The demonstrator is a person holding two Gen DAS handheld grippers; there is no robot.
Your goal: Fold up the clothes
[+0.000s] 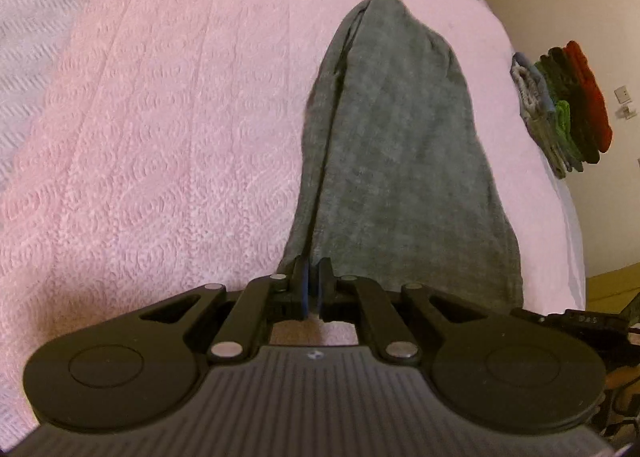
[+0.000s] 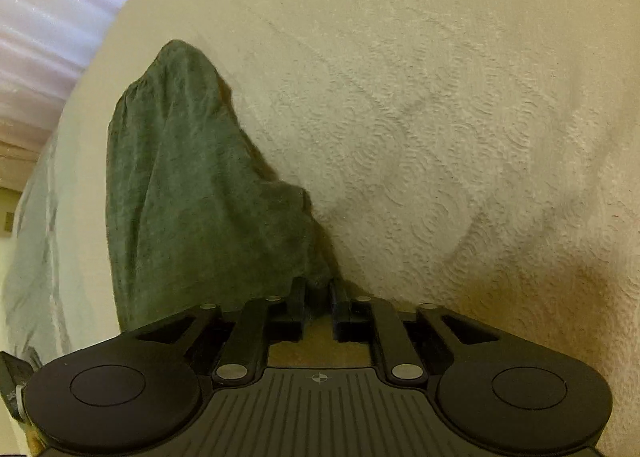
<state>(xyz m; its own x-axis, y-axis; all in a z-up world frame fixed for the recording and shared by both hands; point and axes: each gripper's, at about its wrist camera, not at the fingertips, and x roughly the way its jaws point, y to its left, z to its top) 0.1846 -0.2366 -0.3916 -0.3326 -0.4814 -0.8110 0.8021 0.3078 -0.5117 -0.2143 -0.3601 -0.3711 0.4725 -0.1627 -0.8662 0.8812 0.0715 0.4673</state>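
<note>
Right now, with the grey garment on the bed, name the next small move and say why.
Probably close the right tongs on the grey garment's near edge: cloth sits at their gap, which looks too loose to hold. The left tongs already pinch theirs, so both could then lift it for a fold.

The garment [image 1: 400, 161] lies stretched on the bedspread [image 1: 168, 137], with a stack of folded clothes [image 1: 568, 113] near the bed's right edge.
</note>
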